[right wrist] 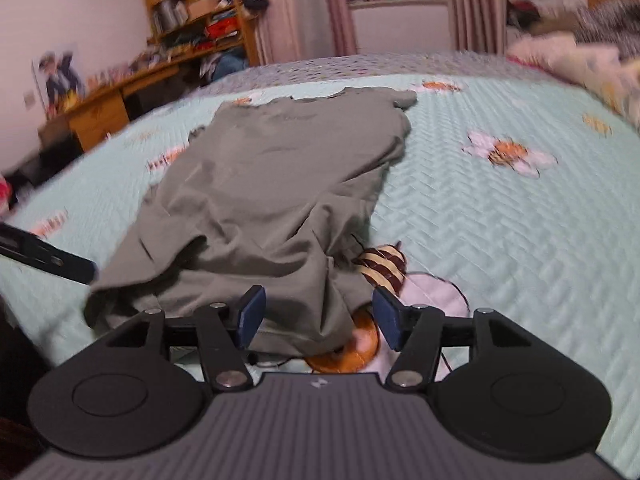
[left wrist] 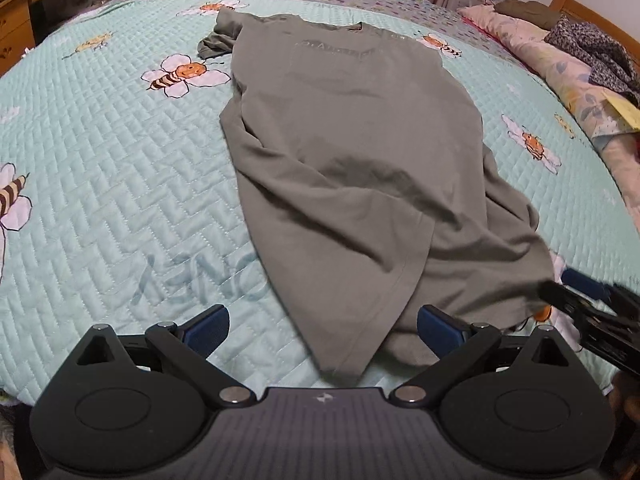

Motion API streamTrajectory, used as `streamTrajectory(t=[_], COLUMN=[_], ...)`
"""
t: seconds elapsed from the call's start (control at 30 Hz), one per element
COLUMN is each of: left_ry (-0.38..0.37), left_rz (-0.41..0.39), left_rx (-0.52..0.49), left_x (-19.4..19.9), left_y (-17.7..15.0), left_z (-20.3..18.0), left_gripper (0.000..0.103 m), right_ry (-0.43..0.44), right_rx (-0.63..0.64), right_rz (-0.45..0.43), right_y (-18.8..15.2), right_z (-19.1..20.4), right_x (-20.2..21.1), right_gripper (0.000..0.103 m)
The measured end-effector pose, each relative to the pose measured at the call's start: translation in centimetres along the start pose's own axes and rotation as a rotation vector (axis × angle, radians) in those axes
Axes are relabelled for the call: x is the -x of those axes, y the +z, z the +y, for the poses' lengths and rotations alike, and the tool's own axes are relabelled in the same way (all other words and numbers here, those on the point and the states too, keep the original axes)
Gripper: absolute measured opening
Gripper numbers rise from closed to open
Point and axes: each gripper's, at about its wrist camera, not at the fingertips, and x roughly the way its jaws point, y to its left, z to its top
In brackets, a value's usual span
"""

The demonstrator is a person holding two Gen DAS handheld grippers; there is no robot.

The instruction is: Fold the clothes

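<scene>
A grey-green T-shirt lies lengthwise on the pale green bee-print quilt, collar at the far end and both sides folded inward. Its near hem is rumpled. My left gripper stands open over the hem's near corner, pads well apart from the cloth. My right gripper is at the hem's right corner. In the right wrist view the T-shirt runs away from me, and my right gripper is open with bunched hem cloth lying between its jaws. One of the left gripper's fingers shows at the left edge.
Pillows and a heap of dark clothes line the right side of the bed. A wooden desk and a cluttered shelf stand beyond the bed's far left. Bare quilt spreads to the right of the shirt.
</scene>
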Motion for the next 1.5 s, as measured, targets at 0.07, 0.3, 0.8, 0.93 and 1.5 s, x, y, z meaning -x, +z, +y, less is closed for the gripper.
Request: streamTrajectory(t=[0.07, 0.3, 0.8, 0.93, 1.5], left_ry=[0.008, 0.028, -0.015, -0.056, 0.053], left_rz=[-0.004, -0.03, -0.049, -0.108, -0.237], left_rx=[-0.016, -0.051, -0.068, -0.132, -0.516], left_x=[0.1, 0.1, -0.3, -0.6, -7.9], left_y=[-0.1, 0.0, 0.4, 0.9, 2.2], left_z=[-0.1, -0.6, -1.5, -4.1, -17.3], left_gripper=[0.1, 0.1, 0.1, 0.1, 0.087], right_ry=[-0.014, 0.047, -0.226, -0.239, -0.198], right_rx=[0.014, -0.168, -0.391, -0.434, -0.455], right_rz=[0.044, -0.099, 0.013, 0.013, -0.021], right_y=[-0.1, 1.7, -1.7, -2.4, -2.5], right_z=[0.2, -2.3, -9.3, -9.6, -9.8], right_x=[-1.4, 3.2, 2.8, 2.7, 3.8], right_gripper=[0.029, 0.006, 0.017, 0.033, 0.047])
